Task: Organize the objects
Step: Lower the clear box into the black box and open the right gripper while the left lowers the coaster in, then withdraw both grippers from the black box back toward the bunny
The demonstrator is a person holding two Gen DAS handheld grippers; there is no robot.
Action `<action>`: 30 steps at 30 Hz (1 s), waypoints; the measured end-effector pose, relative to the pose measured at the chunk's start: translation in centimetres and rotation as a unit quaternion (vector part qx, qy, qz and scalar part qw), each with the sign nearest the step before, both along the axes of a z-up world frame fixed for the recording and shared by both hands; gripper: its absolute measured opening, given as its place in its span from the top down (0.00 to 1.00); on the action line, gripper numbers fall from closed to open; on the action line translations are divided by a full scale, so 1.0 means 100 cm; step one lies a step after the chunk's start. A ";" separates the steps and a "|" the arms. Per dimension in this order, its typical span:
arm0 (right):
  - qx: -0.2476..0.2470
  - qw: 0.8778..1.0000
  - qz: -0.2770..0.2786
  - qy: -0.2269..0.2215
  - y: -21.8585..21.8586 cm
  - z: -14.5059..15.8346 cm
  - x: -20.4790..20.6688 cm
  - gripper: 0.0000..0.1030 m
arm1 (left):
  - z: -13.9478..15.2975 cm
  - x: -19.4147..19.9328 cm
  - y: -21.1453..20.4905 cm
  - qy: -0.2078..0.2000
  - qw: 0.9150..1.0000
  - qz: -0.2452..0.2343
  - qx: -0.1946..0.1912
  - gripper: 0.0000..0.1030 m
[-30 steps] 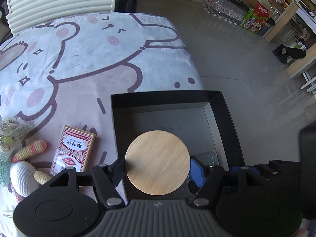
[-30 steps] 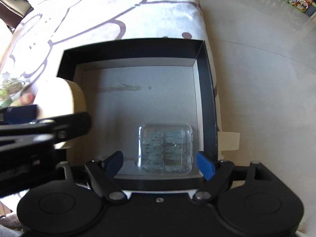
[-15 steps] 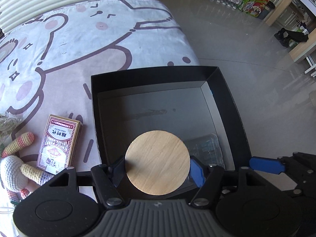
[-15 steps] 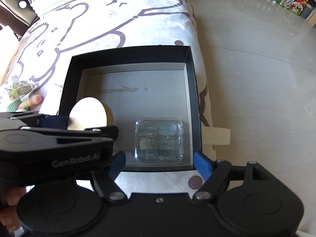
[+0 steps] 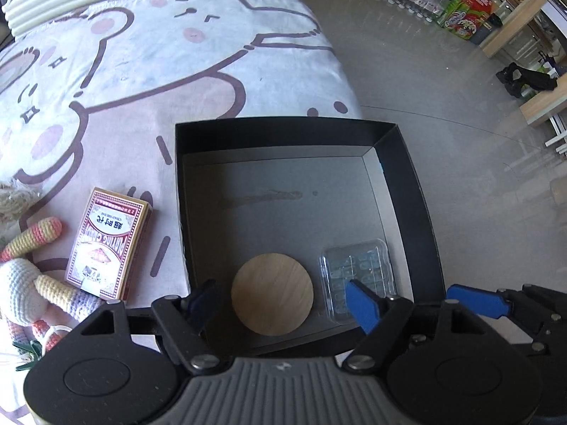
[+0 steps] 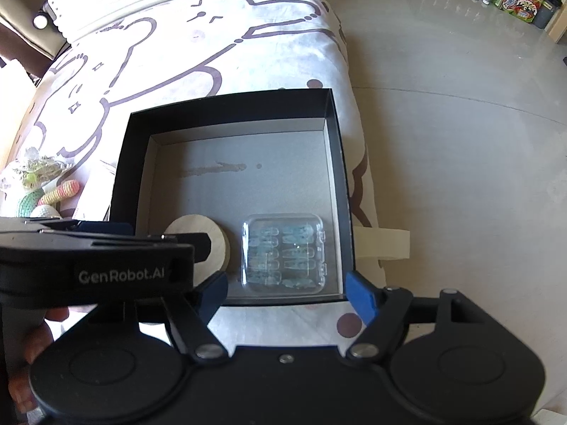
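Note:
A round wooden disc [image 5: 272,294] lies flat on the floor of the open black box [image 5: 283,129], near its front left corner. My left gripper [image 5: 281,301] hangs over the disc with its jaws opening, and the pads are clear of the disc's edge. A clear plastic case [image 6: 283,253] of small pale blue pieces lies beside the disc, by the box's right wall. My right gripper [image 6: 287,292] hovers above the box's front rim [image 6: 283,301]. Its jaws are closing, open, with nothing pressed between the pads.
A red playing-card pack [image 5: 106,244] and a crochet toy [image 5: 32,283] lie on the cartoon-print cloth left of the box. The table edge runs just right of the box, with bare floor beyond. A strip of tape [image 6: 382,244] sticks out there.
The wooden disc was gripped in my left gripper; now it rests on the box floor and the jaws have spread. My right gripper has pulled back and up from the clear case.

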State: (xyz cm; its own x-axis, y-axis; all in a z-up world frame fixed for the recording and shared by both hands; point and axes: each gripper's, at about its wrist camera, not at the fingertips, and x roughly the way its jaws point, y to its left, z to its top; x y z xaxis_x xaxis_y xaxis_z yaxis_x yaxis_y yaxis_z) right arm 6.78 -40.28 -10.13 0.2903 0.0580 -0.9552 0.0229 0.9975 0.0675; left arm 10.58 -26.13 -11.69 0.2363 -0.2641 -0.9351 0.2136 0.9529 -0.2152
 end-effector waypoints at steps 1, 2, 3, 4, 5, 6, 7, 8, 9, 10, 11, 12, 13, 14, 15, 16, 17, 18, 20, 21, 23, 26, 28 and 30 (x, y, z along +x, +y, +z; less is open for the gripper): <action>0.001 1.000 -0.001 -0.002 0.000 0.001 0.000 0.28 | 0.002 -0.001 0.000 -0.005 1.000 -0.002 0.002 0.23; 0.002 1.000 -0.002 -0.003 0.000 0.002 -0.001 0.28 | 0.004 -0.002 0.001 -0.009 1.000 -0.003 0.004 0.23; 0.002 1.000 -0.003 -0.004 0.001 0.003 -0.002 0.28 | 0.007 -0.003 0.001 -0.013 1.000 -0.005 0.007 0.23; 0.002 1.000 -0.003 -0.005 0.001 0.004 -0.003 0.28 | 0.009 -0.005 0.001 -0.018 1.000 -0.007 0.010 0.23; 0.001 1.000 -0.004 -0.006 0.001 0.005 -0.004 0.28 | 0.011 -0.006 0.001 -0.022 1.000 -0.008 0.012 0.23; 0.002 1.000 -0.005 -0.008 0.001 0.006 -0.005 0.28 | 0.014 -0.007 0.001 -0.025 1.000 -0.008 0.016 0.23; 0.003 1.000 -0.007 -0.009 0.001 0.007 -0.006 0.28 | 0.016 -0.008 0.002 -0.030 0.999 -0.008 0.018 0.23; 0.004 1.000 -0.008 -0.010 0.001 0.008 -0.007 0.28 | 0.018 -0.008 0.002 -0.033 0.999 -0.007 0.020 0.23; 0.004 1.000 -0.009 -0.012 0.001 0.009 -0.008 0.28 | 0.021 -0.009 0.003 -0.035 0.999 -0.007 0.022 0.23; 0.003 1.000 -0.011 -0.013 0.001 0.010 -0.010 0.28 | 0.022 -0.010 0.004 -0.038 0.999 -0.007 0.024 0.23; 0.002 1.000 -0.013 -0.015 0.001 0.011 -0.011 0.28 | 0.024 -0.012 0.004 -0.041 0.999 -0.006 0.027 0.23; 0.002 1.000 -0.015 -0.018 0.001 0.013 -0.013 0.28 | 0.027 -0.013 0.005 -0.044 0.999 -0.006 0.030 0.23; 0.002 1.000 -0.018 -0.021 0.000 0.014 -0.015 0.28 | 0.029 -0.015 0.005 -0.048 0.998 -0.006 0.032 0.23; 0.002 0.999 -0.021 -0.024 0.000 0.017 -0.017 0.28 | 0.031 -0.016 0.006 -0.051 0.998 -0.005 0.034 0.23; 0.003 0.999 -0.023 -0.027 0.000 0.019 -0.019 0.28 | 0.033 -0.018 0.008 -0.052 0.998 -0.004 0.035 0.23; 0.003 0.999 -0.026 -0.030 0.000 0.021 -0.020 0.28 | 0.035 -0.020 0.010 -0.054 0.998 -0.004 0.037 0.23; 0.002 0.999 -0.028 -0.033 0.000 0.023 -0.023 0.28 | 0.037 -0.022 0.011 -0.056 0.998 -0.003 0.039 0.23; 0.002 0.999 -0.030 -0.036 0.000 0.025 -0.025 0.28 | 0.039 -0.024 0.012 -0.058 0.997 -0.003 0.040 0.23; 0.002 0.999 -0.032 -0.040 0.001 0.029 -0.030 0.28 | 0.042 -0.028 0.015 -0.061 0.997 -0.003 0.043 0.23; 0.002 0.999 -0.034 -0.043 0.001 0.031 -0.032 0.28 | 0.044 -0.030 0.016 -0.063 0.997 -0.003 0.043 0.23; 0.000 0.998 -0.036 -0.048 0.002 0.035 -0.037 0.28 | 0.049 -0.034 0.019 -0.066 0.997 -0.001 0.044 0.23; 0.001 0.998 -0.040 -0.056 0.002 0.042 -0.045 0.28 | 0.055 -0.042 0.023 -0.073 0.996 0.001 0.046 0.23; 0.001 0.997 -0.041 -0.061 0.003 0.046 -0.050 0.28 | 0.059 -0.047 0.026 -0.077 0.996 0.001 0.048 0.23; 0.002 0.997 -0.043 -0.066 0.004 0.050 -0.055 0.28 | 0.063 -0.051 0.029 -0.081 0.996 0.001 0.049 0.23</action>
